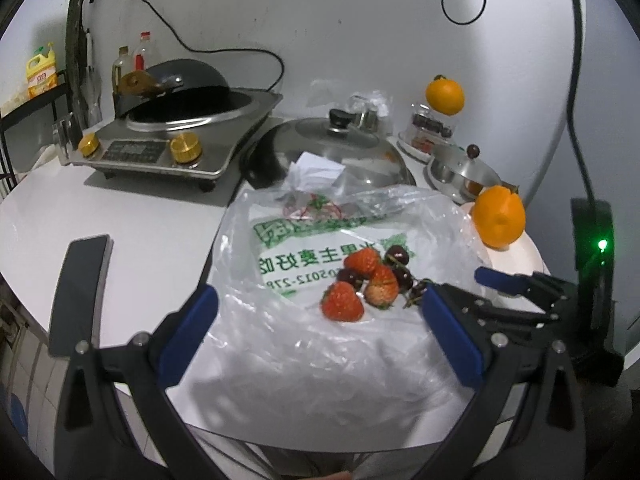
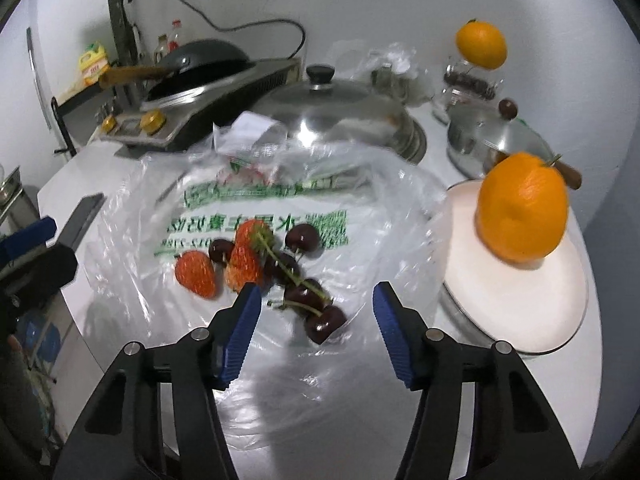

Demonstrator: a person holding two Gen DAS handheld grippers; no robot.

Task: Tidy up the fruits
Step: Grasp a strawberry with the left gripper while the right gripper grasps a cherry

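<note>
While my right gripper [image 2: 317, 332] hangs over the near end of the fruit pile, its blue ribbed pads stand moderately apart with nothing pressed between them; the nearest dark red cherry [image 2: 325, 323] lies just ahead of the gap, not yet inside it. To take it well, I judge I should come down so the pads straddle that one cherry alone, clear of the green stems [image 2: 298, 280] that tie it to the other cherries behind, and keep the lower edges of the pads off the crinkled clear plastic bag with green lettering [image 2: 256, 216], which could bunch up and come along with the fruit. A soft squeeze should do, since a cherry is small, round and slick, and likely to squirt out sideways.

Beyond the cherries sit three red strawberries [image 2: 195, 274], touching one another, all on the bag on the white bench [image 2: 400, 420]. To the right a large orange [image 2: 522, 208] rests on a white round plate [image 2: 520, 312], the likely place for the fruit.

My left gripper [image 1: 320, 328] is wide and empty, near the strawberries from the other side; I would keep it out of the right one's path.
</note>
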